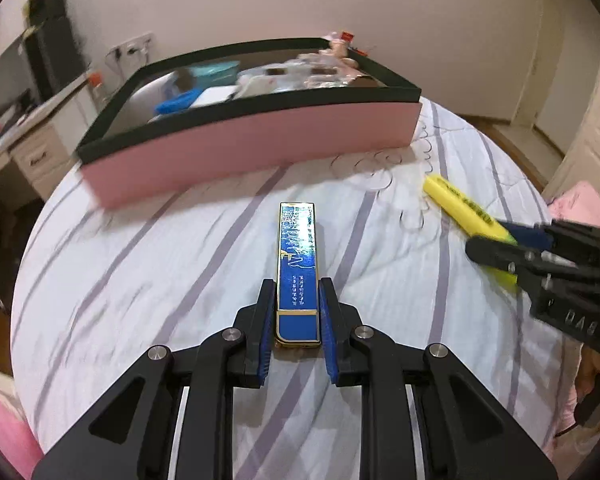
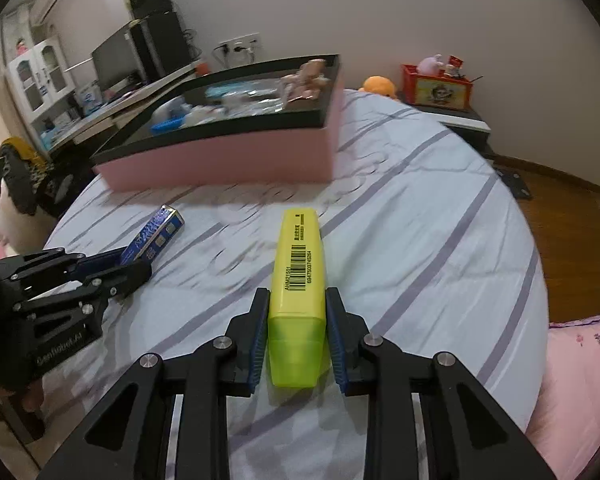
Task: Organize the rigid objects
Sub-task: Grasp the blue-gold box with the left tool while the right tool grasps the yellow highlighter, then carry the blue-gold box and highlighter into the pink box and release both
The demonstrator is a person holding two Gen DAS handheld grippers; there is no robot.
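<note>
Both picks made, neither drop done. The left hand-held gripper (image 1: 298, 300) is clamped on the near end of a blue lighter (image 1: 298, 268) with gold trim; the right hand-held gripper (image 2: 298, 312) is clamped on the capped end of a yellow highlighter (image 2: 298, 280). Each item points toward the pink box (image 1: 260, 148), short of its near wall, over the striped bedspread (image 1: 140, 280) — whether either has lifted clear of the cloth I cannot tell.

Box status: black-rimmed, open, already holding a jumble — something blue, something white, clear wrappers, a small figure at the far corner. Contents too blurred to itemise.

Left to do, by my reading: carry both items over the near wall and release inside. No other loose item shows on the bedspread near the box.

Writing: highlighter barcode label reads "AHM21501", digits beneath roughly "6947503746264". Lighter lettering unreadable. Left hand-held gripper's body carries raised lettering, too blurred to read.
</note>
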